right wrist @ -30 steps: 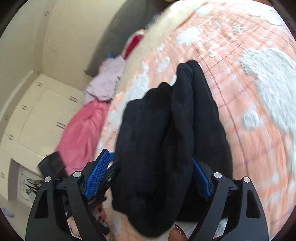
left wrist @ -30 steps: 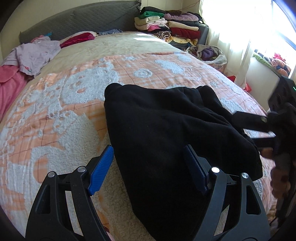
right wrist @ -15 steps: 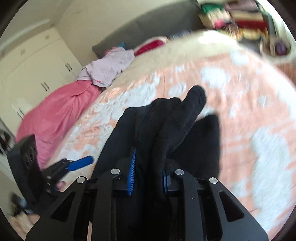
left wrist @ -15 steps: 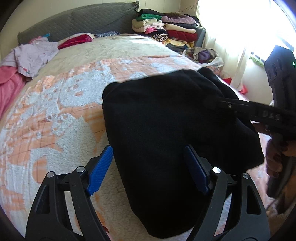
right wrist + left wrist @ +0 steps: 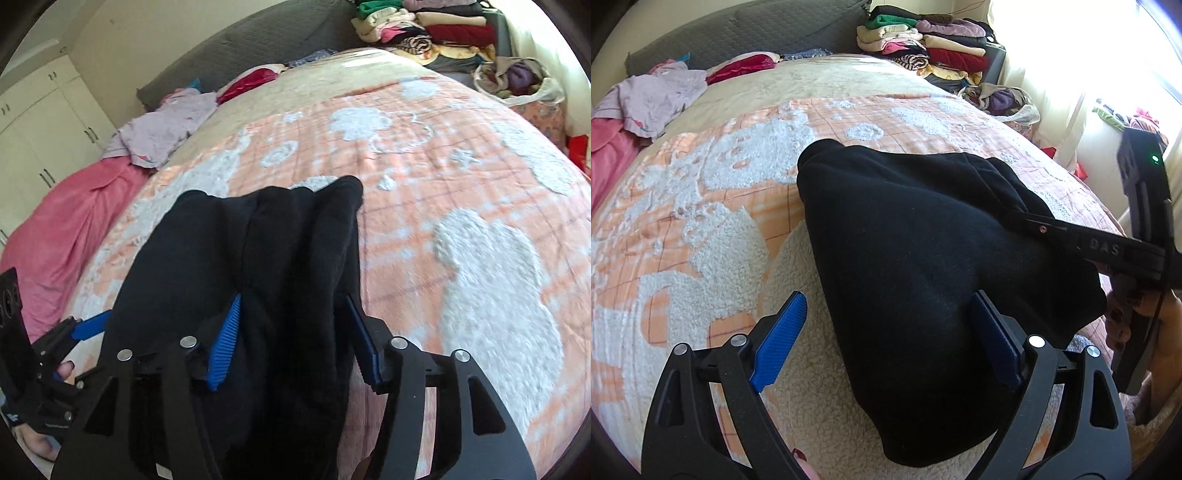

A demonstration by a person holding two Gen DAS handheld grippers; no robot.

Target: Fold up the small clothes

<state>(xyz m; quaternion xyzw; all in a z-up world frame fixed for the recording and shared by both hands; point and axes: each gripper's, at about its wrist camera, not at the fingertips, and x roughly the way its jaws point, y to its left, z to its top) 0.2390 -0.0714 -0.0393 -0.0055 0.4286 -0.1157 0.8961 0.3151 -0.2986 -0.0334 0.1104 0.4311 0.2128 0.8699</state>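
A black fleece garment (image 5: 905, 221) lies bunched on the orange and white bed cover (image 5: 701, 221). My left gripper (image 5: 886, 299) hovers at its near end. Its jaws are opening wide, the left blue pad over the cover and the right one against the cloth, with no grip. My right gripper (image 5: 291, 297) straddles a thick fold of the garment (image 5: 221, 240). Its jaws are opening and the ridged left pad stands free of the cloth. In the left wrist view the right gripper (image 5: 1071, 240) reaches in from the right onto the garment's edge.
A stack of folded clothes (image 5: 923, 48) and a bag of laundry (image 5: 1004, 103) stand beyond the bed's far right corner. A lilac garment (image 5: 653, 99) and a pink blanket (image 5: 605, 158) lie at the left, by the grey headboard (image 5: 775, 33). A white wardrobe (image 5: 37, 129) lines the left wall.
The right gripper clamped a fold of the black garment half a second ago and has now spread its jaws, rolling level. The lifted right side has sunk. The left jaws widened slightly.
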